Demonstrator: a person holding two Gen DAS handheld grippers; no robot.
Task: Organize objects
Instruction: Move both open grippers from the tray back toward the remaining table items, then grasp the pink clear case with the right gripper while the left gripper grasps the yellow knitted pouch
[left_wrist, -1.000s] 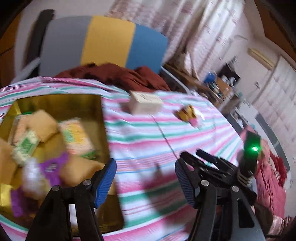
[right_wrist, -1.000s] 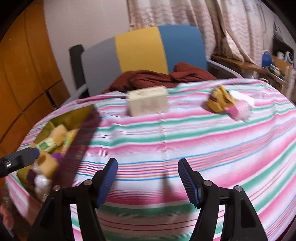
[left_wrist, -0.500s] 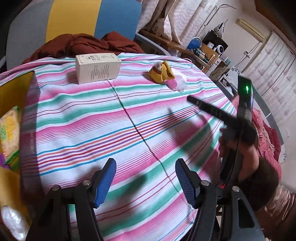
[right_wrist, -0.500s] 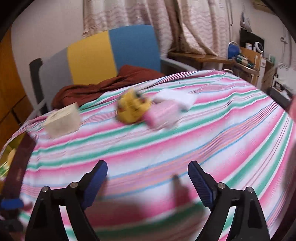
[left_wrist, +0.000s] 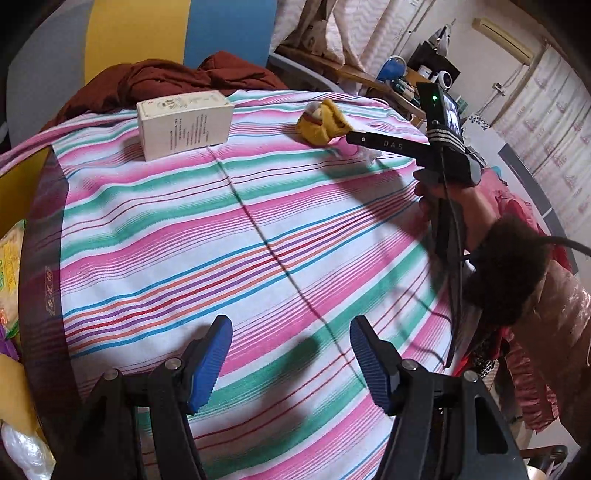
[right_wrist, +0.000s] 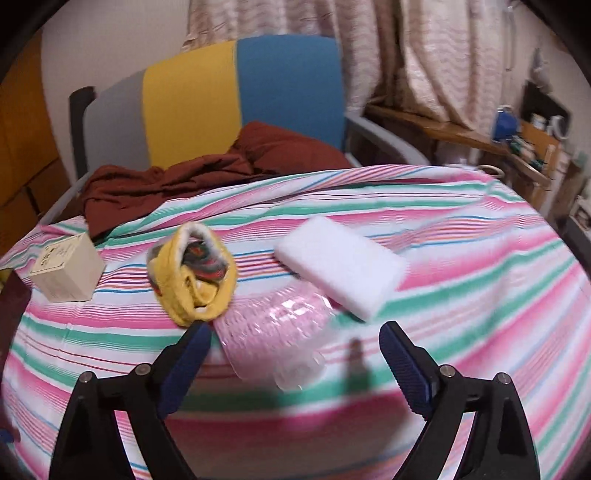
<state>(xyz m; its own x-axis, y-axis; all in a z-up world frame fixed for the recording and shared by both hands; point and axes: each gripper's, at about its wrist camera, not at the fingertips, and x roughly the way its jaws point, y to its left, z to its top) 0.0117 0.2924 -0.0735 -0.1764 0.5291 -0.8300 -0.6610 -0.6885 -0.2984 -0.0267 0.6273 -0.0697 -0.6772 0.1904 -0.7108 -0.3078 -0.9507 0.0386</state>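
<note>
from the left wrist: left tool (left_wrist: 290, 360) wide open and empty over bare striped cloth of the surface (left_wrist: 258, 229), nothing between the ribbed blue pads. cream carton (left_wrist: 185, 124) upright at the far edge, printed card, stiff and square-cornered, probably light; best taken across its two broad faces. yellow fabric bundle (left_wrist: 322, 123) well to the right of it, soft and crumpled. gold tin (left_wrist: 22, 192) at the left edge, hard glossy wall, packets inside only partly visible. right tool (left_wrist: 354, 137) reaching in from the right, held by a hand in a furry-cuffed sleeve, tip close by the bundle. from the right wrist: right tool (right_wrist: 295, 365) spread wide after its jaws have just been opening, gripping nothing, with a clear-wrapped pink ribbed roll (right_wrist: 275, 338) lying between the pads but unpressed. likely light and squashy, film slick and crinkly (could slide under a shallow pinch), so a grip across the middle looks safest. yellow bundle (right_wrist: 194, 273) just beside the left pad, touching the roll, limp knit with a fleecy rim. white foam block (right_wrist: 341, 260) behind, touching or overlapping the roll, matte, flat, spongy, probably near weightless.
</note>
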